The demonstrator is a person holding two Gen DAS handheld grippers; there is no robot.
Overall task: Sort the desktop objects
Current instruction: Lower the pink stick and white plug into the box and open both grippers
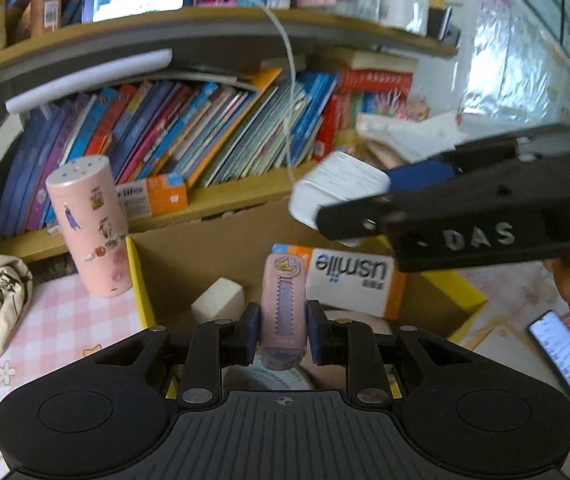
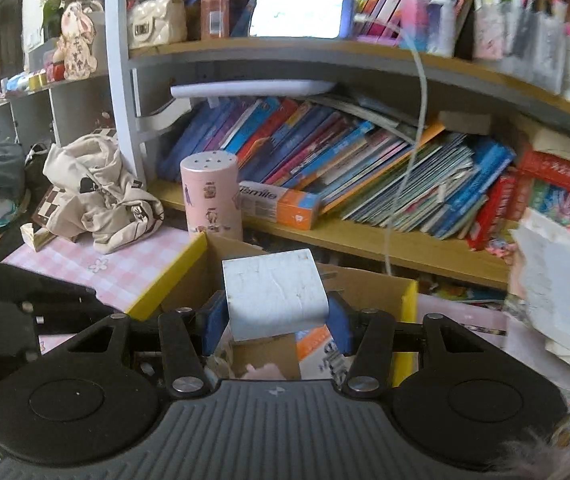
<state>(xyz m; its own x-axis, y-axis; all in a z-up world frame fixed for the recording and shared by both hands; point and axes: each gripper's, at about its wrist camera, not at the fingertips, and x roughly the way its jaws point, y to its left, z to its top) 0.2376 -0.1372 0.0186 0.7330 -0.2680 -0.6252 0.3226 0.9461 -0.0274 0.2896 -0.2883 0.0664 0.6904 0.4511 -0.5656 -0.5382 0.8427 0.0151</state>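
Sitting between left tongs [image 1: 283, 330], pink case [image 1: 283, 308]

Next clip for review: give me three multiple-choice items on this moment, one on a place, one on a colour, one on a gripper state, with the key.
1. Where is the usmile box that lies upside down?
A. in the cardboard box
B. on the top shelf
C. on the beige cloth

2. What colour is the case in the left gripper?
A. green
B. pink
C. black

3. What is the right gripper doing?
A. hanging open
B. clamping a phone
C. clamping a white block

Key: 1 A, it lies between the cardboard walls; 2 B, pink with a lilac strip; 3 C, both blue pads press the block's sides.
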